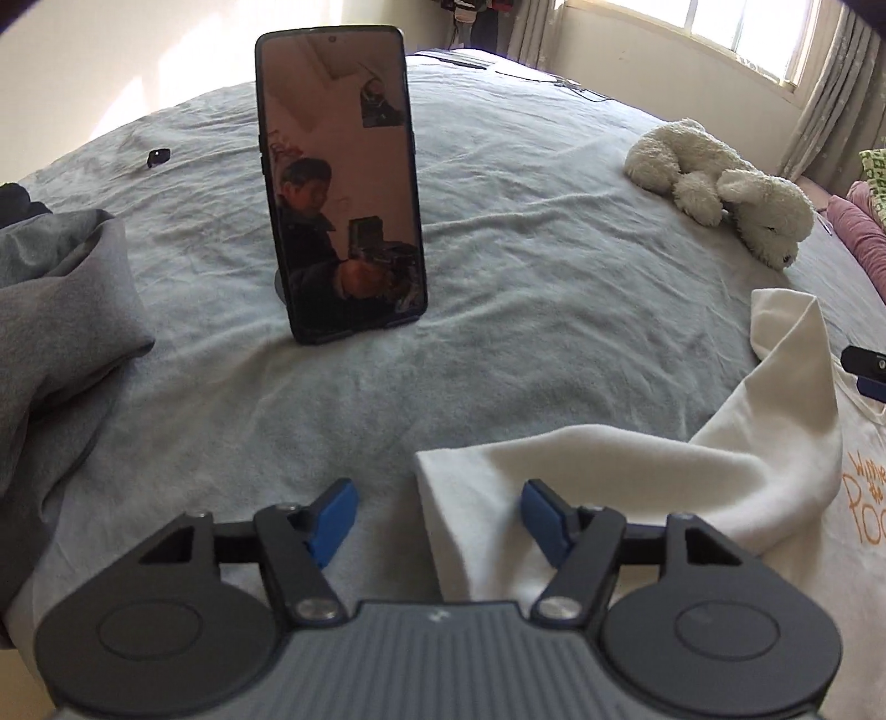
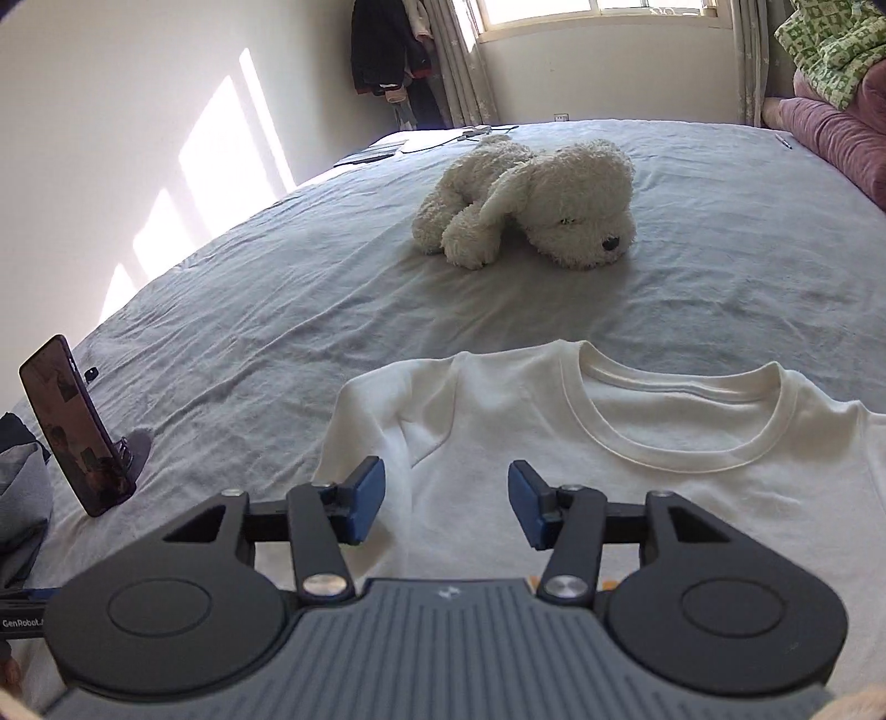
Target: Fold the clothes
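Shirt (image 2: 637, 459) white, flat on grey bed (image 2: 277, 343), collar up, sleeve folded in. Left gripper (image 1: 437, 515) over sleeve edge, right gripper (image 2: 446, 501) over chest; both fingers apart, gripping nothing. Phone (image 1: 340, 183) upright nearby.

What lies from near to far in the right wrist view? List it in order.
Right gripper → white crew-neck sweatshirt → cream plush toy dog → dark clothes hanging by the window.

Left gripper (image 1: 440, 512): fingers apart, pads clamping nothing, pitched downward. Right gripper (image 2: 446, 501): fingers likewise apart, nothing gripped between the pads, angled downward.
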{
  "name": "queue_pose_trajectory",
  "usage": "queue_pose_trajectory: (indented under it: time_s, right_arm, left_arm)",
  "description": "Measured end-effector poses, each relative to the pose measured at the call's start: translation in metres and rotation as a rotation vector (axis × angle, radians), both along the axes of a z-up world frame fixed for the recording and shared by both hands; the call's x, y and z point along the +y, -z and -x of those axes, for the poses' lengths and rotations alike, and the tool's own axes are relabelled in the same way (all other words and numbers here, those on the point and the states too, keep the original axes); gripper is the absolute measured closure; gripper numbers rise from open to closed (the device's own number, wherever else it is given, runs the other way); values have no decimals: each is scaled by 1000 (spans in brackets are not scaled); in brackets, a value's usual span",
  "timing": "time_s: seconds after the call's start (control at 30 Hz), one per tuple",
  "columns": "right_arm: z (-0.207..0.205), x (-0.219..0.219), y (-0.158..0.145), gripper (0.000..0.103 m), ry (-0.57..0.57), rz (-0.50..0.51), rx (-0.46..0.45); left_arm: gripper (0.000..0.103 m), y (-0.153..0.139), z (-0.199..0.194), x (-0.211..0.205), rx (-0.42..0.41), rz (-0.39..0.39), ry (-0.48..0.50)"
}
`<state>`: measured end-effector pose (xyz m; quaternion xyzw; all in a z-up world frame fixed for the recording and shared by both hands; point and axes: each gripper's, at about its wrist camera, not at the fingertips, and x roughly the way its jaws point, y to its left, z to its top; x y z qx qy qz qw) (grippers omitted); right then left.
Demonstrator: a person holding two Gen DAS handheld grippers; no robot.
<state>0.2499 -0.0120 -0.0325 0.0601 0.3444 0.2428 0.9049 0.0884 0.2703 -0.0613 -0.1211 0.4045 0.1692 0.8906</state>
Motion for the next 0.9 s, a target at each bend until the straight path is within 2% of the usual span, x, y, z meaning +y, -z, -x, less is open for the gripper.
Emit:
queue_pose_trajectory:
  time_s: [0.03,0.07,0.1,0.17,0.23,0.3,0.37,0.47,0.57,0.7,0.8,0.9]
  right_arm:
    - [-4,4,3,57,0,-23,0]
    - [-8,7,7,58,2,-50,1]
    - [-11,10,11,59,4,-77,2]
    - [-18,15,18,59,9,-134,3]
    - [-19,14,26,59,8,-217,-2]
    - [-12,4,35,56,-12,-342,-30]
    - [-13,-1,38,56,-61,-429,-2]
    - [-13,-4,31,56,-62,-467,-24]
    - [-15,-1,35,56,-65,-466,-25]
    - [-17,8,45,63,-69,-450,11]
    - [-14,17,45,63,-80,-417,7]
    - [-11,34,46,63,-85,-341,11]
  left_arm:
    - [76,0,-1,-6,-15,-22,8]
    - [91,0,-2,-12,-29,-43,15]
    - [96,-2,-3,-16,-37,-66,23]
    - [98,-9,-4,-22,-61,-131,12]
    - [98,-26,-5,-23,-118,-227,-7]
    - [98,-46,-7,-21,-180,-311,-30]
    - [98,-67,-11,-16,-237,-375,-65]
    - [98,-97,-25,-8,-310,-432,-106]
    - [98,-120,-43,-2,-368,-434,-144]
    - [98,-135,-56,-7,-447,-444,-163]
    - [98,-139,-58,-9,-507,-402,-169]
    - [98,-142,-59,-6,-557,-351,-177]
